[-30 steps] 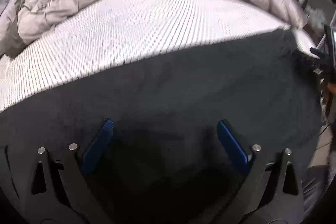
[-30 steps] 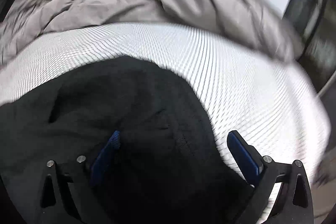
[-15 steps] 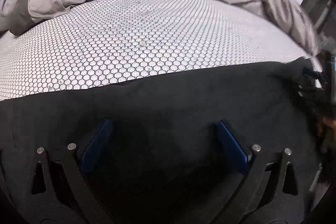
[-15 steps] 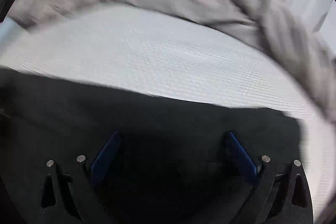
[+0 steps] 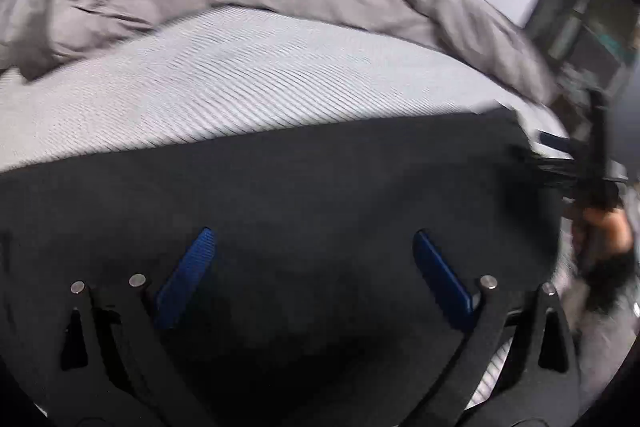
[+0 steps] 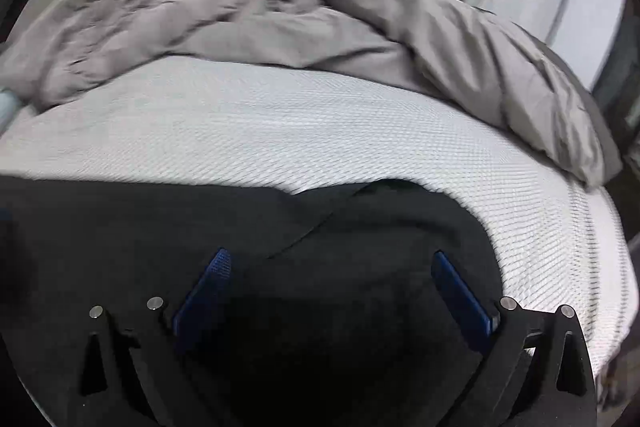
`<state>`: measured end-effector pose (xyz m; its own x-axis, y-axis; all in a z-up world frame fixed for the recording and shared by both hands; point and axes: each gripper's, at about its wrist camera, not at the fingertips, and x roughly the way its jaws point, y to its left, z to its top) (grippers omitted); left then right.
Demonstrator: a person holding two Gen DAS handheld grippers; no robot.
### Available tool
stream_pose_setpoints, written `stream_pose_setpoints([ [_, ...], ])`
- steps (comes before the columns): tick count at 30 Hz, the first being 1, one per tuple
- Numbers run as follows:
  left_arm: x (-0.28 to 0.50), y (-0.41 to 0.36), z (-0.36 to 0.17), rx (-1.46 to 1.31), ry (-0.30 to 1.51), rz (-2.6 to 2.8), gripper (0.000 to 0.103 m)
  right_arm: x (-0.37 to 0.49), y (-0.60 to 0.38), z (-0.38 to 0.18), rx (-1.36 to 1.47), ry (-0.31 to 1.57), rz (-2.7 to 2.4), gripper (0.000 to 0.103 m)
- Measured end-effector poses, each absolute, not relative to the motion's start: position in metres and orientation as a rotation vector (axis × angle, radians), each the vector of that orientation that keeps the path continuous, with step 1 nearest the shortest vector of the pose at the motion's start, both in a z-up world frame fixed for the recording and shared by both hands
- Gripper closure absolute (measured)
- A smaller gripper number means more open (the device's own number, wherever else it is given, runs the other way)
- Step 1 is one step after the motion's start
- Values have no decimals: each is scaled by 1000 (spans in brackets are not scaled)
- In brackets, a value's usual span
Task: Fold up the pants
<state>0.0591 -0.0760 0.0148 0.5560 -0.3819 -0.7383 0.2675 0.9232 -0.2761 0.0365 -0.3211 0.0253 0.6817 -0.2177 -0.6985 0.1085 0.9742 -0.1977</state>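
Black pants [image 5: 304, 187], matte soft knit, spread flat along the near edge of the bed [image 6: 320, 131], whose white cover has a fine honeycomb weave. Crumpled grey duvet [image 6: 240, 27], puffy and creased, heaped along the far edge. Left tool [image 5: 312, 267] and right tool [image 6: 328, 287], ribbed blue pads: both spread wide above the pants, gripping nothing.

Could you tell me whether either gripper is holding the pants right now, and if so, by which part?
Nothing is held. The left gripper and the right gripper are both open above the black pants, with no fabric pinched between their fingers.
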Motion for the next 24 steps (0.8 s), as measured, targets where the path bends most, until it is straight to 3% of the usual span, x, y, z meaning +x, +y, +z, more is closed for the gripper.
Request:
stream_pose_setpoints([
  [4, 33, -104, -4, -62, 975, -454, 4, 16, -298, -21, -267, 940, -113, 1],
  [6, 23, -111, -17, 18, 974, -455, 4, 4, -295, -30, -335, 918, -114, 1],
  [15, 10, -107, -16, 45, 951, -448, 4, -66, -412, -12, 53, 826, -401, 1],
  [20, 5, -109, 7, -80, 878, -498, 4, -79, -354, 15, -85, 715, -264, 1],
  [24, 0, -141, 5, -85, 883, -584, 4, -65, -310, 1, -123, 777, -66, 1],
])
